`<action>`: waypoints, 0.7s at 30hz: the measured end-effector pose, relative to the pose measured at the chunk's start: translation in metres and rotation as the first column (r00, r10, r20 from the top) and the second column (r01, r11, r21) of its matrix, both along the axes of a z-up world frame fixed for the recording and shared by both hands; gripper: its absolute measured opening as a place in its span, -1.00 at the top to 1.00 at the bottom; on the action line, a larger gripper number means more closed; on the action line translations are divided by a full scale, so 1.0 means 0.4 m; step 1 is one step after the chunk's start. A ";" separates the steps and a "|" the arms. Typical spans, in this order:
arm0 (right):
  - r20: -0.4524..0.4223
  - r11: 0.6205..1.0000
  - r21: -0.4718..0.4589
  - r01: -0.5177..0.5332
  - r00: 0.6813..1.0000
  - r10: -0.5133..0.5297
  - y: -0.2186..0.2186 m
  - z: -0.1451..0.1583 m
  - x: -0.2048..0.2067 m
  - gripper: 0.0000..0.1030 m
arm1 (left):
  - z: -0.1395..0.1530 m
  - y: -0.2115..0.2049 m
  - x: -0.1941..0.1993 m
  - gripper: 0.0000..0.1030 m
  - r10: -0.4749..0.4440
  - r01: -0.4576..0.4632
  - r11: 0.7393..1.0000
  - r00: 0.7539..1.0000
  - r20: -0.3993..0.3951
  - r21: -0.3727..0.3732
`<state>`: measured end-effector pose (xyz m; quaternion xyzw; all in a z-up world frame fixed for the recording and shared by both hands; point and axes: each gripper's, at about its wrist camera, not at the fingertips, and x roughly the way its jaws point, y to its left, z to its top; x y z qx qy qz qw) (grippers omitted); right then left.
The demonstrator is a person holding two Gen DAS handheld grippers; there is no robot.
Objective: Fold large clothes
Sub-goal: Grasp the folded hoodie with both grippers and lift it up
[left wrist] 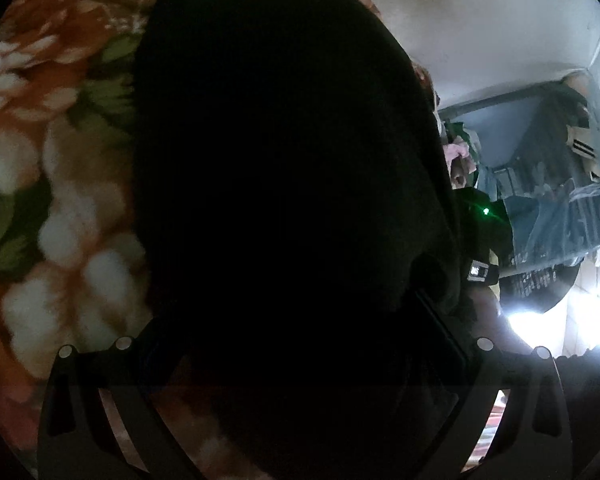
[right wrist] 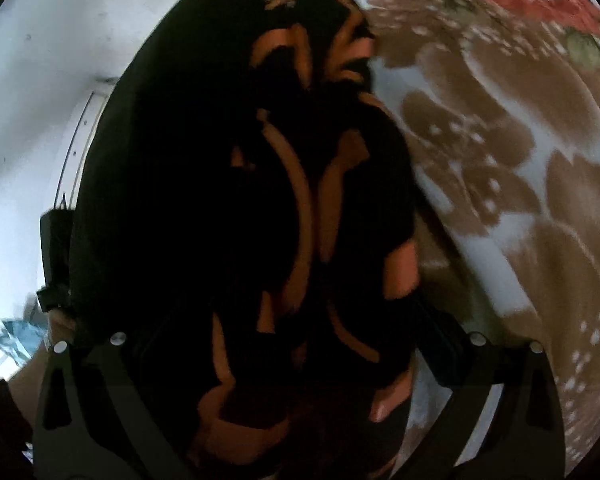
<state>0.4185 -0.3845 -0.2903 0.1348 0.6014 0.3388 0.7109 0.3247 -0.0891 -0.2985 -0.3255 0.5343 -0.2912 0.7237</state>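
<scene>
**Both grippers lifting the dark garment off the bed**

I have the black garment (left wrist: 284,184) bunched between the fingers of my left gripper (left wrist: 300,360) — they pinch it, cloth hiding the tips. My right gripper (right wrist: 300,360) pinches its black-and-orange printed part (right wrist: 300,216) likewise. I judge it is held up so it can hang straight before a fold. It is above the floral blanket (left wrist: 60,200), which covers the bed; which edge is nearest I cannot tell. In both views the cloth's long axis runs straight away from the 2 cameras.
</scene>
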 end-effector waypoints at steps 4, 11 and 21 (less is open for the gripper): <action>0.007 0.998 0.041 -0.054 0.999 0.054 0.013 0.033 -0.016 -0.56 | 0.033 -0.021 -0.024 -0.91 -0.009 0.010 1.000 0.999 0.031 -0.023; -0.012 0.998 0.035 -0.061 0.998 0.062 0.032 0.008 -0.005 -0.49 | -0.032 -0.075 0.003 -0.92 -0.027 0.028 0.999 0.999 -0.035 0.027; 0.079 0.998 -0.057 -0.032 0.996 0.036 0.036 0.076 -0.078 0.21 | 0.031 -0.122 -0.033 -0.18 0.016 -0.015 0.996 1.000 -0.010 0.089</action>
